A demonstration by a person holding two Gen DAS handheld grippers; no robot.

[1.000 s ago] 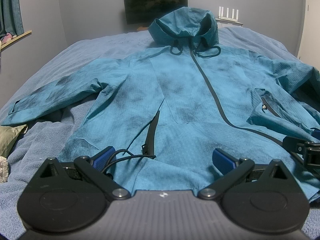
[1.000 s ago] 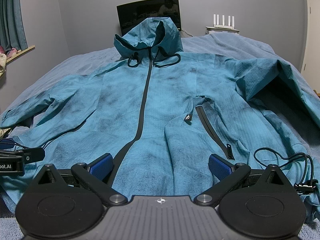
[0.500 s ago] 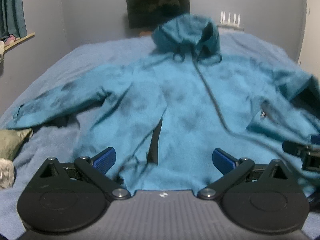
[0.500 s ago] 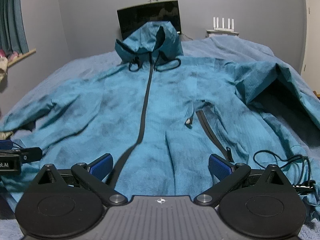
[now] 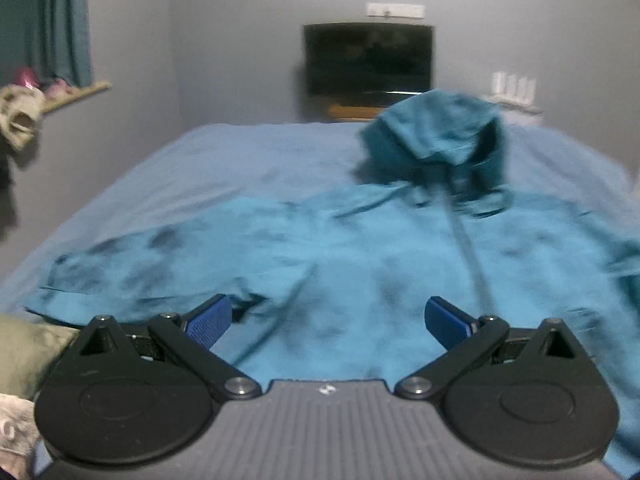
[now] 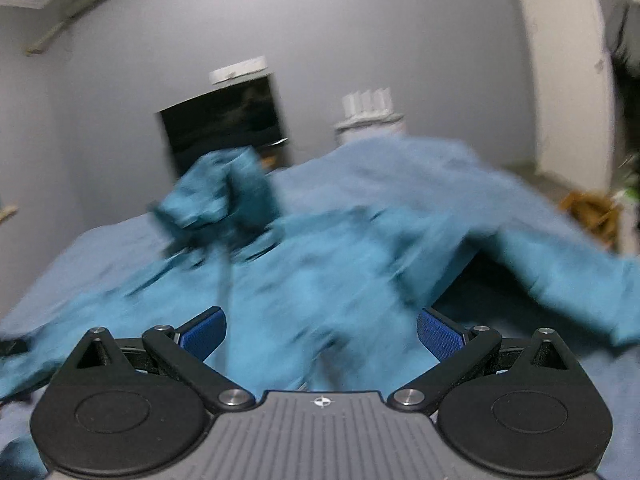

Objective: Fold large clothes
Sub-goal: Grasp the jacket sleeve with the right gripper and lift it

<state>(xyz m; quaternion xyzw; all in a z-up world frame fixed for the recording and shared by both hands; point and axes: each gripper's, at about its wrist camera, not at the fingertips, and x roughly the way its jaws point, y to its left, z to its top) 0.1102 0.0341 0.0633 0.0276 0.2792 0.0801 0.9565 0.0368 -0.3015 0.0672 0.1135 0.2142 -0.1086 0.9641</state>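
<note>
Between the spread blue pads of the left gripper (image 5: 326, 318) and the right gripper (image 6: 322, 330), both wide apart and empty, lies the teal jacket (image 5: 360, 272), flat on the bed (image 5: 240, 152) (views blurred). Folding looks unstarted; next, probably pinch a sleeve (image 6: 560, 276).

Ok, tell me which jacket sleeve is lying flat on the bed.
The sleeve ahead of the left gripper's open jaws lies flat. The other sleeve, by the right gripper, arches up, with shadow beneath.

- The left gripper (image 5: 326, 318) has swung toward the jacket's (image 5: 360, 280) left sleeve (image 5: 132, 276)
- The right gripper (image 6: 320, 330) has tilted and turned toward the right sleeve (image 6: 560, 280); its view blurs
</note>
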